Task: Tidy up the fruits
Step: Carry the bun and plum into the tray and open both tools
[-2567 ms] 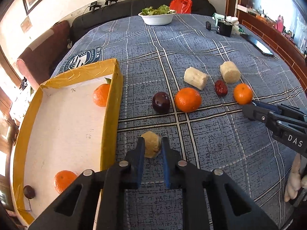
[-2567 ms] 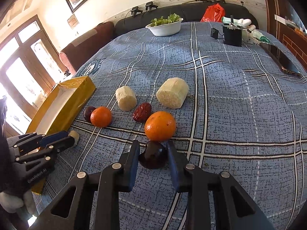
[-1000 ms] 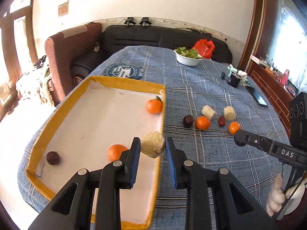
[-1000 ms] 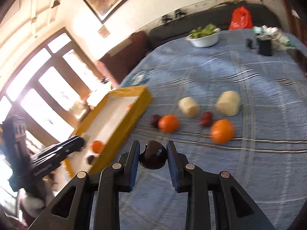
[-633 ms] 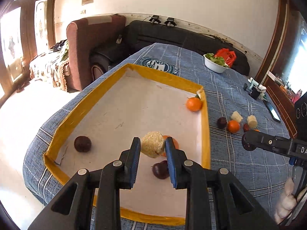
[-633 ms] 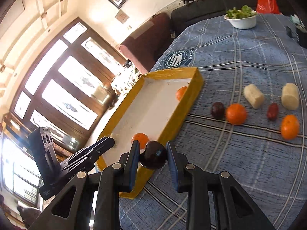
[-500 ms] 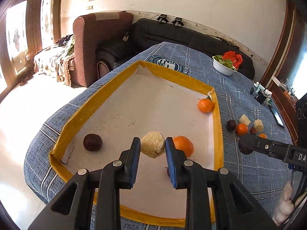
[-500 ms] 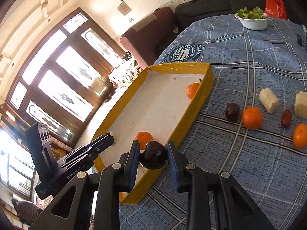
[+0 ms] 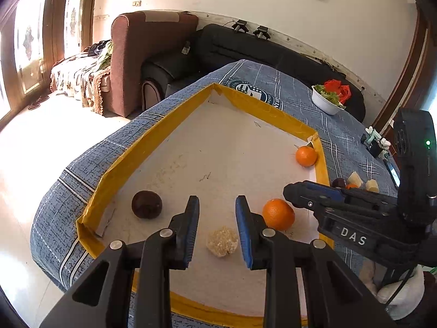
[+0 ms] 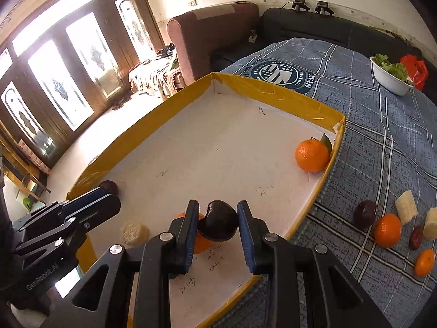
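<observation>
Background stuff: brown armchair (image 10: 213,35) by the black sofa (image 10: 314,30), white salad bowl (image 10: 389,78) next to a red bag (image 10: 415,69) on the blue plaid surface (image 10: 382,142).

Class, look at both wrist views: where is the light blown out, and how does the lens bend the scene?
Left wrist view: floor by the doors glares white, wall frame curves. Right wrist view: door panes blown out, the tray rim bows, edges go black.

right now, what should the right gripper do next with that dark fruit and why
Probably lower a little and open. The right gripper holds the dark fruit above the yellow-rimmed tray, over an orange; the left gripper has just been opening, its pale fruit lying on the tray floor.
</observation>
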{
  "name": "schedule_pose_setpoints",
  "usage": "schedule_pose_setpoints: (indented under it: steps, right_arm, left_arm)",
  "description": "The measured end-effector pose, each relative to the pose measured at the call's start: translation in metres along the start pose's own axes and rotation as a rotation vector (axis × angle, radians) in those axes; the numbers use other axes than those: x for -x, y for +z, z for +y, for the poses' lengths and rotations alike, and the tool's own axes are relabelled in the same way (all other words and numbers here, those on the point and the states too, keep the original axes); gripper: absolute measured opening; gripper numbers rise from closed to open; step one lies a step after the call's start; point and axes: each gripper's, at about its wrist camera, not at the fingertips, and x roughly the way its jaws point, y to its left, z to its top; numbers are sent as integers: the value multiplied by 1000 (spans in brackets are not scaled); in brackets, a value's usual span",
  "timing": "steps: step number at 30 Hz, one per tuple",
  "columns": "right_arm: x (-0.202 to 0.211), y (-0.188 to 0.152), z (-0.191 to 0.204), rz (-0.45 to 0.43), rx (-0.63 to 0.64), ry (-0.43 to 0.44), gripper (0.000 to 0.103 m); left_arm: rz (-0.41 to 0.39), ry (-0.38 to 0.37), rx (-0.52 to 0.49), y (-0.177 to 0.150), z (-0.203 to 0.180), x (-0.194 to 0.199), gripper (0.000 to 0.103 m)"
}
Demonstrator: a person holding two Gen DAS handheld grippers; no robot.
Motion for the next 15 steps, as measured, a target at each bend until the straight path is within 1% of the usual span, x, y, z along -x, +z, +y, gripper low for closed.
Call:
schedule_pose_setpoints:
  steps: [2, 4, 6, 9, 11, 12, 14, 15]
  right_arm:
    - [-5, 1, 1, 2, 6, -10, 33]
    - [-4, 1, -2, 4, -5, 3, 33]
    - [2, 0, -6, -8, -24, 14, 36]
    - [23, -5, -17, -47, -57, 21, 40]
    - [38, -10, -24, -69, -73, 18, 43]
    - [46, -13, -30, -83, -83, 13, 43]
    - [64, -23, -43, -105, -106, 3, 47]
    - [74, -30, -53, -116, -123, -8, 48]
  left_arm:
    - [-2, -5, 5, -1, 0, 2, 36]
    - [-9, -4, 3, 0, -2, 5, 38]
    - [-16, -8, 4, 1, -3, 11, 41]
    - [-31, -21, 5, 2, -9, 20, 48]
    - [-35, -32, 1, 3, -16, 25, 57]
    - [-37, -38, -3, 4, -20, 27, 58]
    - [-36, -55, -11, 4, -28, 31, 66]
    - [-33, -62, -16, 4, -32, 32, 68]
